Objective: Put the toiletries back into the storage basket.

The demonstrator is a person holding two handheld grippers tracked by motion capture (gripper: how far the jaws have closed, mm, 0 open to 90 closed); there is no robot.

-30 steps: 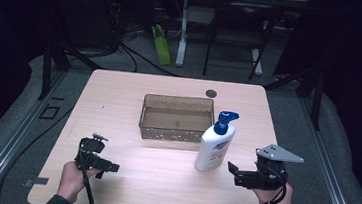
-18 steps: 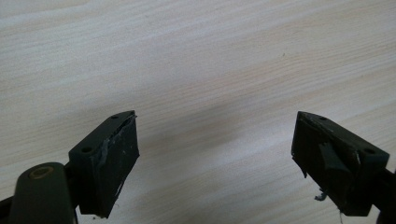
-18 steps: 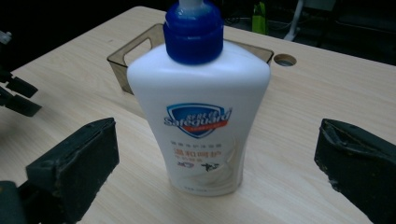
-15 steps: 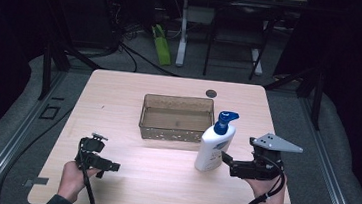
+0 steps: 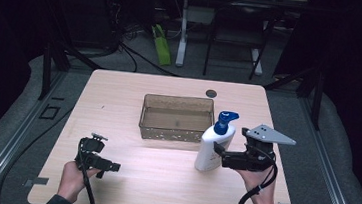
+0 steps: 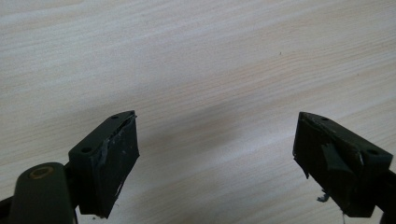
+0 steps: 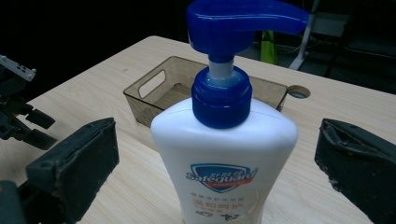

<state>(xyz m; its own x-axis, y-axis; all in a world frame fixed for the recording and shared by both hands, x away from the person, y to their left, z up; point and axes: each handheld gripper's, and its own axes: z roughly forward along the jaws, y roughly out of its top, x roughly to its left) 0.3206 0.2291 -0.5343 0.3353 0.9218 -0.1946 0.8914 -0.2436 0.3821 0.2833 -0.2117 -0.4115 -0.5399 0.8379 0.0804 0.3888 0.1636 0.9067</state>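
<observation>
A white pump bottle (image 5: 210,147) with a blue pump head stands upright on the table, right of centre and close to the basket's right front corner. My right gripper (image 5: 218,152) points left at it, open; in the right gripper view the bottle (image 7: 224,154) stands between the two pads (image 7: 77,165) with a gap on each side. My left gripper (image 5: 112,167) rests low over the table's front left, pointing right. Its jaws stand apart over bare wood in the left gripper view (image 6: 217,161), with nothing between them.
A translucent brown basket (image 5: 176,131) sits at the table's centre, nothing showing inside it. A round cable hole (image 5: 211,93) lies behind it. The wooden table (image 5: 135,87) ends near my hands at the front. Dark floor, cables and table legs lie beyond.
My right gripper has moved left and a little up, from beside the bottle until its jaws stand around the bottle. The left gripper and the bottle have stayed where they were.
</observation>
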